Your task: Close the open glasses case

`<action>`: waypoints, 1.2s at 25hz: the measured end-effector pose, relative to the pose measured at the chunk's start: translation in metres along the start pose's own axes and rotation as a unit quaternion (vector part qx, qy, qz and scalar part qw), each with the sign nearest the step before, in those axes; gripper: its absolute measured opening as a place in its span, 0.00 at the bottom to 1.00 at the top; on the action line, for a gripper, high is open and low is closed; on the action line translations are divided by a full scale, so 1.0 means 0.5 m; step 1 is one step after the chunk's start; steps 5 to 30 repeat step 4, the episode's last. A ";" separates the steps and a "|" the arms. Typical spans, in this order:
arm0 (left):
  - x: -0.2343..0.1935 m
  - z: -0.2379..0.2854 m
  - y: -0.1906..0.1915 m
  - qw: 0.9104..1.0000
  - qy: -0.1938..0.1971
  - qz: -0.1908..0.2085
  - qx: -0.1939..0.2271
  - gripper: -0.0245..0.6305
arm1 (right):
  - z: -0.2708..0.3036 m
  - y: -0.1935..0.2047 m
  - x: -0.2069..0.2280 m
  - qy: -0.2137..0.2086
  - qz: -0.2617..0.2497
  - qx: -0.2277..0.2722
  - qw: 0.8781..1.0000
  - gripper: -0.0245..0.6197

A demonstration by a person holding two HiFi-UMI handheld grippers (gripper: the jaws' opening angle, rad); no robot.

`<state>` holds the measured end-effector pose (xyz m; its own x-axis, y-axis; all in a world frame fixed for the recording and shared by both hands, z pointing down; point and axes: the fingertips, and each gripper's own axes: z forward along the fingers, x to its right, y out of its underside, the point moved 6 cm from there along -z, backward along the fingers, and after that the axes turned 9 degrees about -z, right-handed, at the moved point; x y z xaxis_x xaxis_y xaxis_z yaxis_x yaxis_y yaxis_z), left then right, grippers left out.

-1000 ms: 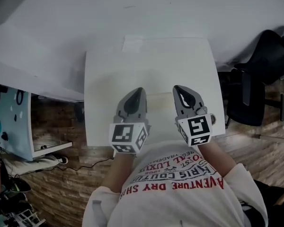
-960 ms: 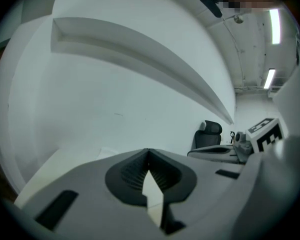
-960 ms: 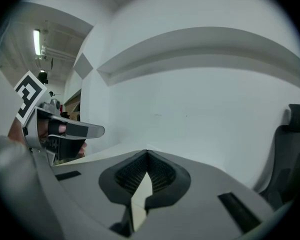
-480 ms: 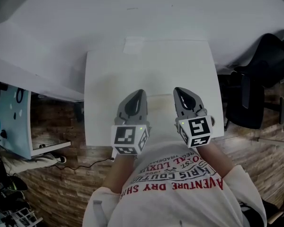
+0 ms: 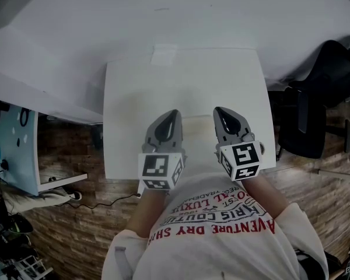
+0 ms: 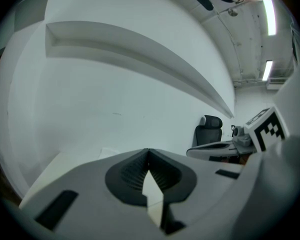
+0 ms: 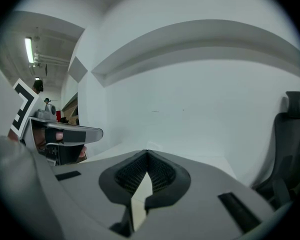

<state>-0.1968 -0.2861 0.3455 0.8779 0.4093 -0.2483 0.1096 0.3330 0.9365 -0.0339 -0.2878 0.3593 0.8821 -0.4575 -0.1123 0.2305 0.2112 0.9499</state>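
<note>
I cannot make out a glasses case in any view. A small pale flat thing (image 5: 164,55) lies at the far edge of the white table (image 5: 134,98); it also shows faintly in the left gripper view (image 6: 108,153) and the right gripper view (image 7: 151,145), and I cannot tell what it is. My left gripper (image 5: 174,113) hovers over the near part of the table, its jaws closed tip to tip with nothing between them. My right gripper (image 5: 218,109) is beside it at the same height, also shut and holding nothing.
A white wall with a ledge (image 5: 41,101) rises behind and left of the table. A black office chair (image 5: 315,98) stands to the right, also visible in the left gripper view (image 6: 208,129). The floor (image 5: 64,214) is brick-patterned, with clutter at the lower left.
</note>
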 end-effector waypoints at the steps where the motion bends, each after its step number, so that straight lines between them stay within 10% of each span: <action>1: 0.000 0.000 0.001 1.000 0.000 0.001 0.000 0.04 | 0.000 0.001 -0.001 -0.001 0.001 -0.001 1.000 0.06; 30: -0.001 0.001 0.003 1.000 -0.001 0.002 -0.002 0.04 | 0.002 0.005 -0.003 -0.004 0.004 -0.003 1.000 0.06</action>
